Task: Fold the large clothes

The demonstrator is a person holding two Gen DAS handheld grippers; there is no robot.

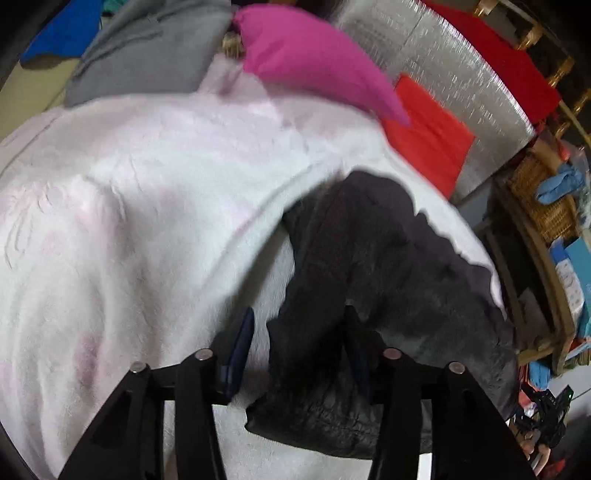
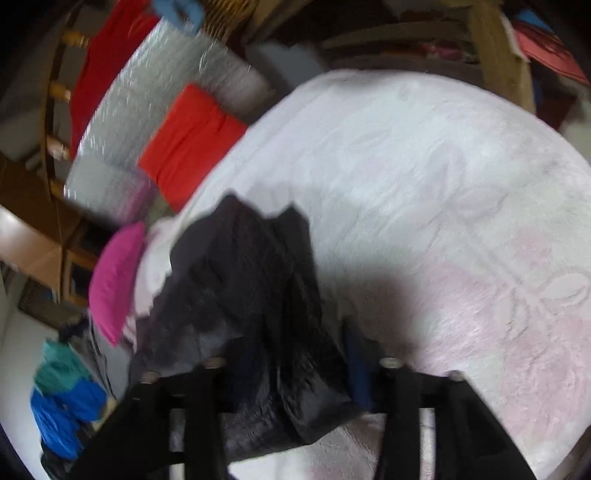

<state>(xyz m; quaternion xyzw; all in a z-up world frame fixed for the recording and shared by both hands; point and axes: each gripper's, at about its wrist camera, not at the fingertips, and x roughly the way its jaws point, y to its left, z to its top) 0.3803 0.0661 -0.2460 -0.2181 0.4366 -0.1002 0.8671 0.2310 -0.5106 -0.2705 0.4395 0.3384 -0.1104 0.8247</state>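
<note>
A dark grey garment lies crumpled on a white and pale pink blanket. My left gripper hangs over its near end with the jaws apart; cloth bunches between the fingers, and the right finger touches it. In the right wrist view the same garment runs from the blanket down between the fingers of my right gripper, whose jaws are also apart. Both views are blurred.
A magenta cushion, a folded red cloth and a silver foil mat lie beyond the blanket. Grey and blue clothes sit at the far left. A wicker basket and wooden furniture stand nearby.
</note>
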